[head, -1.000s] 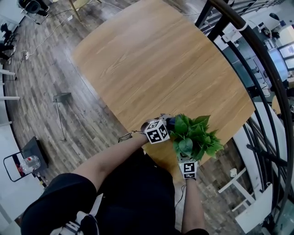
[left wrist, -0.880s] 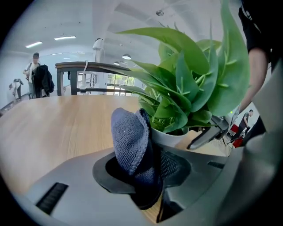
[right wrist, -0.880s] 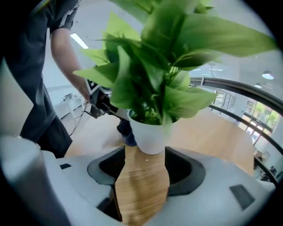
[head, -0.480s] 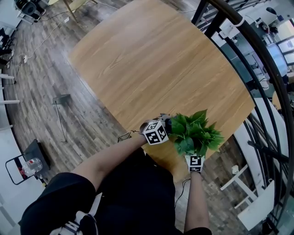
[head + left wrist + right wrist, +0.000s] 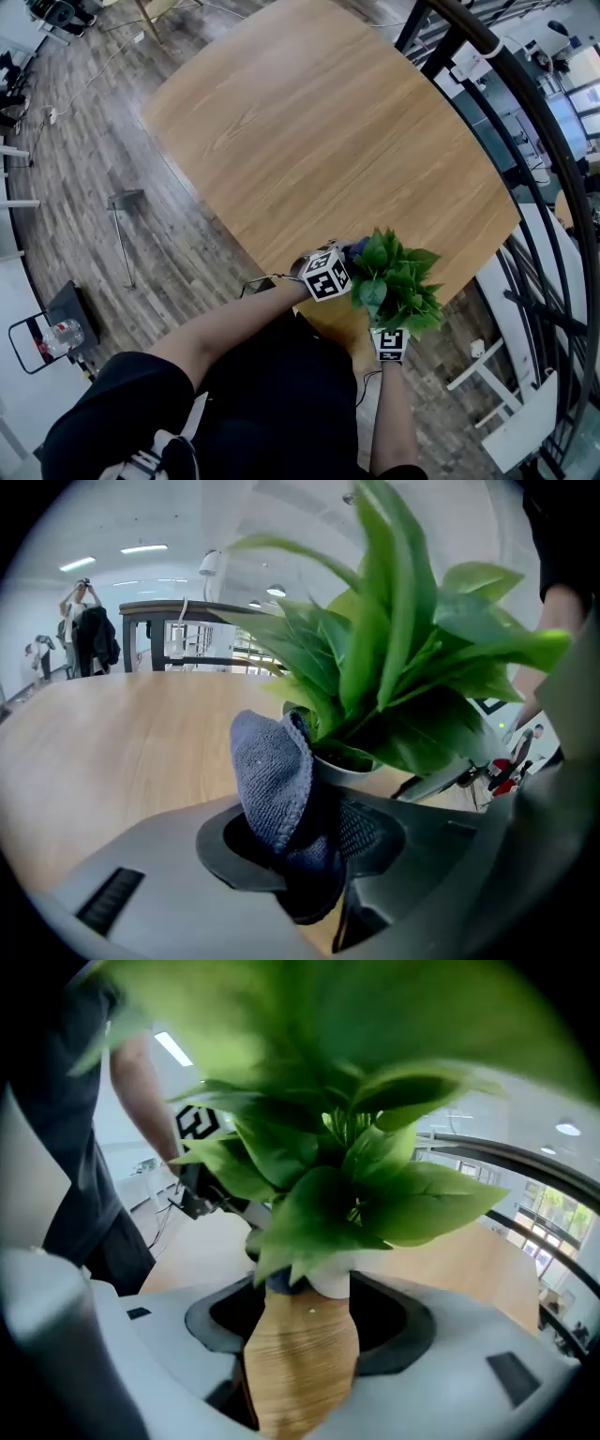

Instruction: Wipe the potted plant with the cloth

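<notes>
— Where's the potted plant [image 5: 394, 281]?
— At the near edge of the table [image 5: 309, 122], right in front of the person.

— And the cloth [image 5: 274, 771]?
— It's a blue-grey knitted wad, clenched in the left hand-held gripper [image 5: 302, 850]. Its free end stands up just beside the rim of the white pot [image 5: 342, 761], under the lowest leaves.

— The other one?
— The right hand-held gripper [image 5: 309, 1302] reaches in from the person's side, beneath the foliage. Its jaws grasp the pot's base between their tips, and bare table shows through the gap behind it.

— Anything beyond?
— A wooden floor [image 5: 84, 187] and a dark curved railing [image 5: 534, 112].
</notes>
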A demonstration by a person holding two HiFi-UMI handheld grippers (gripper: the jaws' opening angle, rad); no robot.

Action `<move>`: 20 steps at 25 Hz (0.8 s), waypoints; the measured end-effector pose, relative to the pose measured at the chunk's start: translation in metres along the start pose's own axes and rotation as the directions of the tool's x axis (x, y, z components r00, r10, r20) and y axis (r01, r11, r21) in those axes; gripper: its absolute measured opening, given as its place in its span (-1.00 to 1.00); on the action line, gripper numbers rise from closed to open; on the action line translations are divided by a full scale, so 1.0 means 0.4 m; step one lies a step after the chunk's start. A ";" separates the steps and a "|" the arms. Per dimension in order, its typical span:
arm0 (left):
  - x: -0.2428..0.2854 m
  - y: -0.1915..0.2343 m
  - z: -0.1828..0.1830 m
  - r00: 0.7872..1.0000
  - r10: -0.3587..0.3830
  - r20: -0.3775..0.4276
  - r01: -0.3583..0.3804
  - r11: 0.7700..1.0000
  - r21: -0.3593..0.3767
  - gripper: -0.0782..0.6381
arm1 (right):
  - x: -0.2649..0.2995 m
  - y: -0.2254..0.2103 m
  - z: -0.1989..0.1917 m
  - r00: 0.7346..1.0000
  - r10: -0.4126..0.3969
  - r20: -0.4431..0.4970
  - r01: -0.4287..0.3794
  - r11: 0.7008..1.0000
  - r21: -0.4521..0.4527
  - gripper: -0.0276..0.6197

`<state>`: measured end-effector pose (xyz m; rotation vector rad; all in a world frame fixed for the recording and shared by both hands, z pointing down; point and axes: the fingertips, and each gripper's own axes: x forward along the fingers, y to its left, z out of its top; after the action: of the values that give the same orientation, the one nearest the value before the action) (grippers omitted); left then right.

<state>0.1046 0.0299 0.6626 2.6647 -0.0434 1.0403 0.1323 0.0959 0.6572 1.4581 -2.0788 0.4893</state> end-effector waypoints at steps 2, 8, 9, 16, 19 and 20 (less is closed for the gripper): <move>0.001 0.014 0.002 1.000 -0.004 -0.005 0.004 1.000 0.028 -0.39 | 0.002 0.045 -0.009 0.998 0.059 -0.025 -0.060 0.998 -0.035 -0.09; 0.000 0.017 0.007 1.000 -0.026 0.003 0.026 0.999 0.043 -0.40 | -0.018 -0.015 -0.036 0.999 -0.012 -0.045 0.014 0.999 0.042 -0.09; 0.000 0.017 0.007 1.000 -0.027 0.004 0.026 0.999 0.044 -0.39 | -0.025 -0.039 -0.047 0.998 -0.032 -0.047 0.034 0.998 0.050 -0.09; 0.005 -0.004 0.011 0.999 -0.049 0.006 0.049 0.996 0.071 -0.40 | -0.008 -0.089 -0.025 0.999 0.031 -0.027 -0.032 0.999 -0.040 -0.09; 0.015 -0.005 0.016 0.999 -0.050 0.000 0.050 0.995 0.082 -0.40 | 0.020 -0.089 0.012 0.999 0.044 -0.029 -0.046 0.996 -0.082 -0.09; 0.017 -0.006 0.015 0.999 -0.053 -0.003 0.053 0.996 0.078 -0.39 | 0.023 -0.095 0.013 0.999 0.029 -0.022 -0.031 0.998 -0.057 -0.09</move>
<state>0.1139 0.0312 0.6623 2.7193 0.0687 1.0470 0.1642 0.0731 0.6581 1.3854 -2.0841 0.4512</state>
